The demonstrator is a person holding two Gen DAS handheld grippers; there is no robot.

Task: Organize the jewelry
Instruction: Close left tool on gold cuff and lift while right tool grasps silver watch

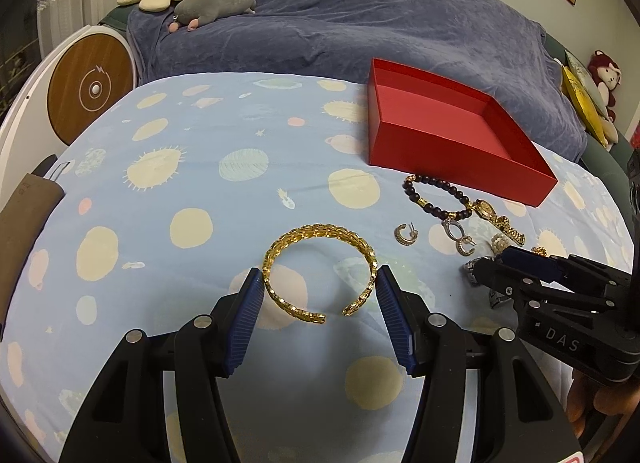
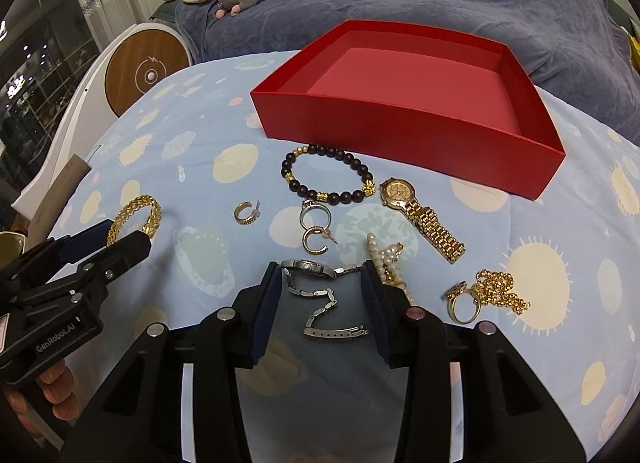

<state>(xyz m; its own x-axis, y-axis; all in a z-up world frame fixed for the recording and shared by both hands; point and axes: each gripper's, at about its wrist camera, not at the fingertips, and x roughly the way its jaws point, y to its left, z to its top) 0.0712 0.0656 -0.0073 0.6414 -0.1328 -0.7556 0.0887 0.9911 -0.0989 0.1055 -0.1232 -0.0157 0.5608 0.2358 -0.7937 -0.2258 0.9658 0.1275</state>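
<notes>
Patterned sheet [image 2: 200, 287], red box [image 2: 400, 131], scattered jewelry [image 2: 332, 175]

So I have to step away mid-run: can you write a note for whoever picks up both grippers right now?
Left gripper: jaws around the gold cuff bangle, pads touching its sides; it lies on the cloth.
Right gripper: jaws either side of the silver watch, pads touching its case and strap; it lies on the cloth.
Red box: empty, nothing sorted yet.
Still on the cloth: beaded bracelet, gold watch, two hoop earrings, silver ring, pearls, gold ring, gold chain.
</notes>
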